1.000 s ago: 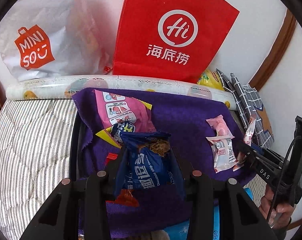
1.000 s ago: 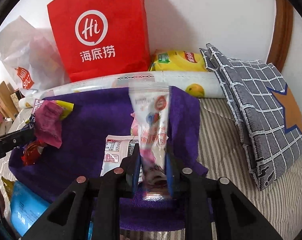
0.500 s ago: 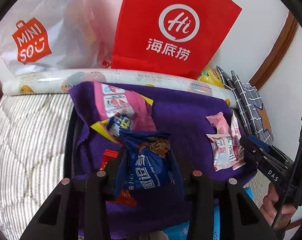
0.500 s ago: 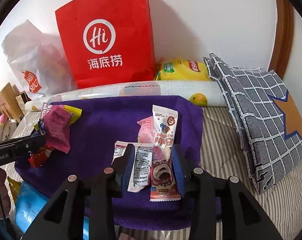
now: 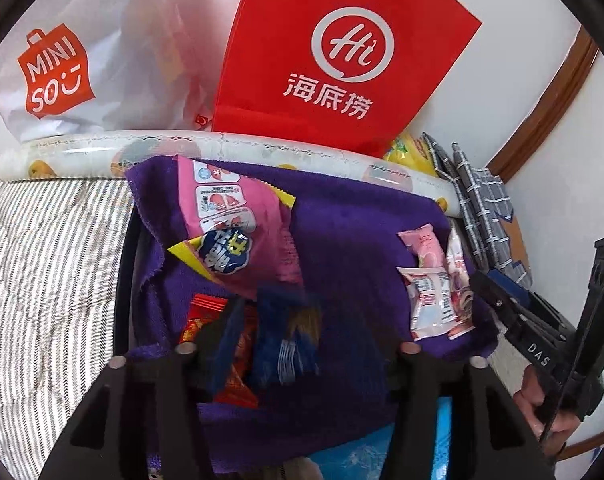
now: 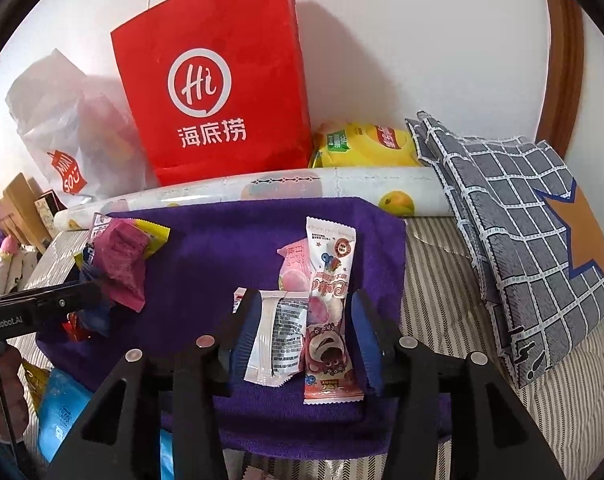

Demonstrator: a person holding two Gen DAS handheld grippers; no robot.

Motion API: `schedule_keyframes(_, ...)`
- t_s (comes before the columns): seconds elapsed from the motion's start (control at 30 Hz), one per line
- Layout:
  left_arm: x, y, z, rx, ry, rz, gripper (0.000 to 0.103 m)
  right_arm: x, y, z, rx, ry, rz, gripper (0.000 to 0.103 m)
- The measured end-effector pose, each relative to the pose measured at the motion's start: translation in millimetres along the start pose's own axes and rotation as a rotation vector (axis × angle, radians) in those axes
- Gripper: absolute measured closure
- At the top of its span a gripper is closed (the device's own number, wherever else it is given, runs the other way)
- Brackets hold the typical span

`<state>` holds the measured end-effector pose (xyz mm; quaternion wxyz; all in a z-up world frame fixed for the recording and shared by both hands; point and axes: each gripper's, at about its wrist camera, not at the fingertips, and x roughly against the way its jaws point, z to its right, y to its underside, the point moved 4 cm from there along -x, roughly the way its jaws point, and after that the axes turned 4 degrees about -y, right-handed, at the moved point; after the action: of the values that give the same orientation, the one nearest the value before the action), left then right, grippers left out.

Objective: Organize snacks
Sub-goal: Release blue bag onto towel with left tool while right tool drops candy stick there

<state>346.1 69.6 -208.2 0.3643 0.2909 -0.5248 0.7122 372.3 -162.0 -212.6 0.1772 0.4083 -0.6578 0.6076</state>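
In the left wrist view my left gripper has its jaws opening. A blue cookie packet, blurred, is loose between them over the purple towel, beside a red packet and below a pink packet. In the right wrist view my right gripper is opening too. A pink bear packet and a white packet lie flat on the towel between its blue pads, which do not touch them. A peach packet lies just behind.
A red paper bag, a white shop bag and a rolled printed mat stand behind the towel. A yellow chip bag and grey checked cushion are at the right. Striped bedding surrounds the towel. A light-blue packet lies in front.
Both grippers' jaws have spread. The right one let go of the pink bear packet, which now lies on the towel. The blue cookie packet has slipped lower between the left jaws.
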Motion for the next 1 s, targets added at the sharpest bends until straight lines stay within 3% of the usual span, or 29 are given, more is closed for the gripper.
schedule_keyframes(0.17,9.1,-1.9,1.7,-0.001,-0.007,0.022,0.041,10.7,-4.4,-4.9,0.024,-0.005,0.039,0.045)
schedule_keyframes(0.43,25.4,-7.4,-1.5,0.021,0.001,0.055,0.041,38.0,-1.8,-11.2,0.074,0.02,0.061,0.045)
schedule_keyframes(0.63,52.0,-4.0,2.5,0.015,0.009,0.093,0.041,63.4,33.7,3.7,0.01,-0.057,0.012,0.055)
schedule_keyframes(0.83,74.1,15.9,0.5,0.001,-0.005,0.089,0.041,69.5,80.1,14.6,-0.017,-0.083,-0.077,0.057)
schedule_keyframes(1.0,85.1,33.0,-3.3,-0.011,-0.035,0.075,0.041,64.9,92.5,10.0,-0.024,-0.158,-0.074,0.057)
